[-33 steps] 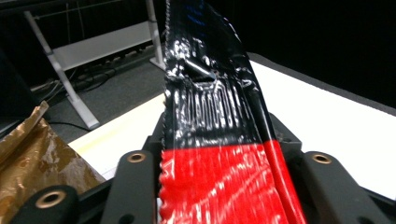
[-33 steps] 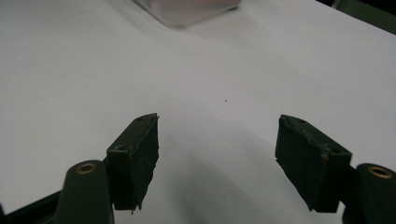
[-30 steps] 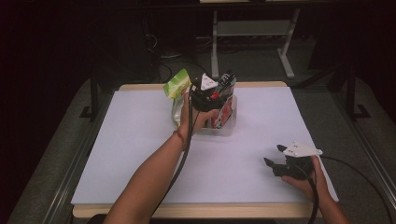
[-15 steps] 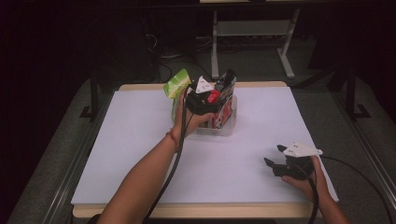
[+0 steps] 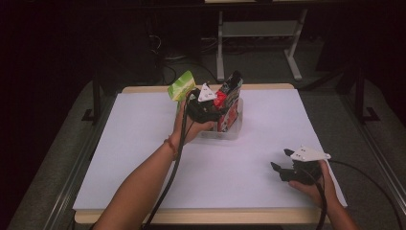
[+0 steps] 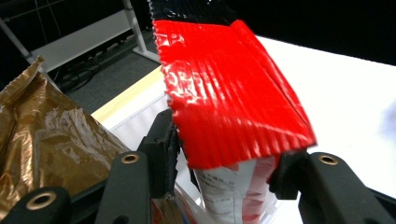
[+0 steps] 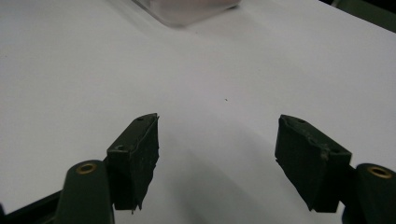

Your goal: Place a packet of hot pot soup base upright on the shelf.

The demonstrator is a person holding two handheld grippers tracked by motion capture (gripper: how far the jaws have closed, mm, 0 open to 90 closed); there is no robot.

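A broad white table, flat and matte with a pale wooden edge, carries a small clear plastic bin with rounded corners near its far middle. Standing upright in the bin is a glossy foil snack bag, red with a black top and a finely ribbed, crimped seal (white printed panel lower down); in the high view its black top pokes above the bin at. The left gripper straddles this bag, its black jaws pressing the bag's sides just under the crimped band, having just narrowed slightly on it. Beside it lies a crinkled golden foil bag, shiny and creased, and a light green pouch leans at the bin's left end. The right gripper rests low near the table's near right corner, well apart from the bin, its blocky black jaws spread wide with bare table between them.
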